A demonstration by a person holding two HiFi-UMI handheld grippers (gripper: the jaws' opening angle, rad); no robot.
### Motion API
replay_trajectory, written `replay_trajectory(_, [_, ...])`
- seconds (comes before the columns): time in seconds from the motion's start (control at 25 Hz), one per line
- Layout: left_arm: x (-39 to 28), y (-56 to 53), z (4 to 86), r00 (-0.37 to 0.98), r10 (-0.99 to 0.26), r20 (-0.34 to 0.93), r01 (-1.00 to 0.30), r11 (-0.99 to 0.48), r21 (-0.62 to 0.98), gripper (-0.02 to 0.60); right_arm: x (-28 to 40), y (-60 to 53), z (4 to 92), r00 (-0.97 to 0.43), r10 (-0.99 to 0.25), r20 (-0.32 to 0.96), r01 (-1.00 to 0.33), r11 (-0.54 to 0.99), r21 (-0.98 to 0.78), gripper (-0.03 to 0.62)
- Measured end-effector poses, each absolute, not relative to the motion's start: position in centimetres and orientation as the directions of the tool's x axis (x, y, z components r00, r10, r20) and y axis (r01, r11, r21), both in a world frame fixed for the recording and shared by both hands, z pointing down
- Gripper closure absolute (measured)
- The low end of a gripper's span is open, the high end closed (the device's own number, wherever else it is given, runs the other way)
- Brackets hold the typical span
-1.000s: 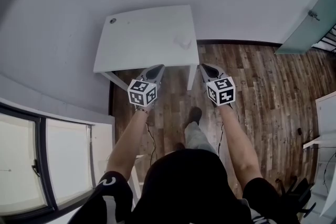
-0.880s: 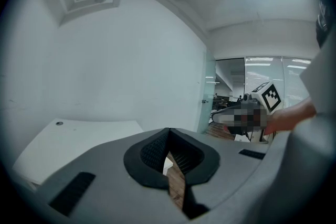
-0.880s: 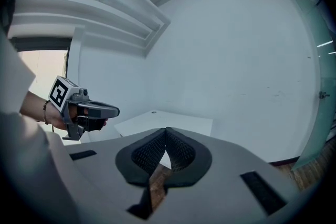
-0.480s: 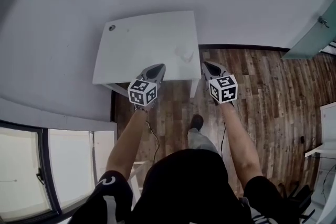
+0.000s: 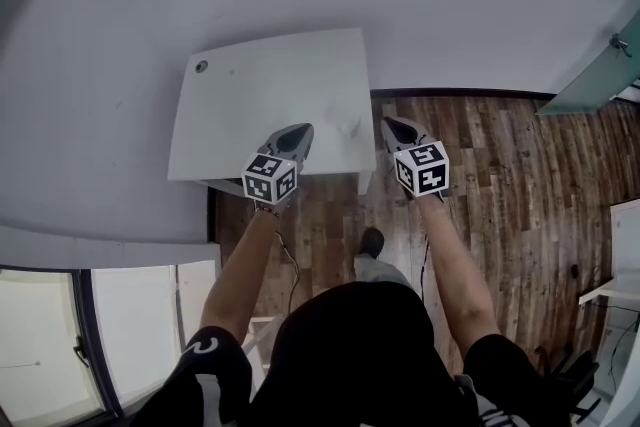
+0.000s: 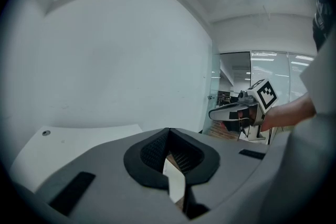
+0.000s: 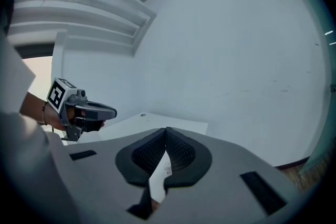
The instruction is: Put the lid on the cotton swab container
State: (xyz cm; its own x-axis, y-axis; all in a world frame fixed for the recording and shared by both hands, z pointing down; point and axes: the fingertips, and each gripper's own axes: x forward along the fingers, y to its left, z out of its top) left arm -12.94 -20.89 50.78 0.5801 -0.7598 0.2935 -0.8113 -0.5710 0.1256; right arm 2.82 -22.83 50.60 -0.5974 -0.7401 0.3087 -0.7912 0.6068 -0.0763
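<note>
A white table (image 5: 270, 95) stands against the pale wall. On its far left corner sits a small dark round thing (image 5: 201, 66), also in the left gripper view (image 6: 46, 132) and the right gripper view (image 7: 142, 115). A faint clear-looking thing (image 5: 350, 127) lies near the table's front right, too small to tell what it is. My left gripper (image 5: 297, 137) hangs over the table's front edge, shut and empty. My right gripper (image 5: 393, 127), also shut and empty, is just off the front right corner. Each shows in the other's view: right gripper (image 6: 226, 112), left gripper (image 7: 100, 111).
Wooden floor (image 5: 500, 175) runs to the right of the table and under me. A glass door (image 5: 600, 75) is at the far right and a window (image 5: 60, 335) at the lower left. A table leg (image 5: 366, 183) stands between my grippers.
I have walked toward the table. It has slid nearer in the head view, and both grippers have gone from short of its front edge to level with it. Both stay shut.
</note>
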Motion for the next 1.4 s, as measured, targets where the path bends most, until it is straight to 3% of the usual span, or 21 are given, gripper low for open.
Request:
replay_trajectory(0.72, [-12.2, -29.5, 52.1, 0.506, -0.809, 0.301, -0.862, -0.481, 0.158, 0.557, 4.1, -33.0, 54.2, -0.663, -0.652, 0.368, -0.724, 0.683, -0.095, 0.580])
replay_trajectory(1.4, [-11.4, -31.4, 54.2, 0.522, -0.795, 0.309, -0.853, -0.484, 0.197, 0.557, 4.2, -35.0, 55.7, -0.675, -0.630, 0.386, -0.708, 0.699, -0.098, 0.580])
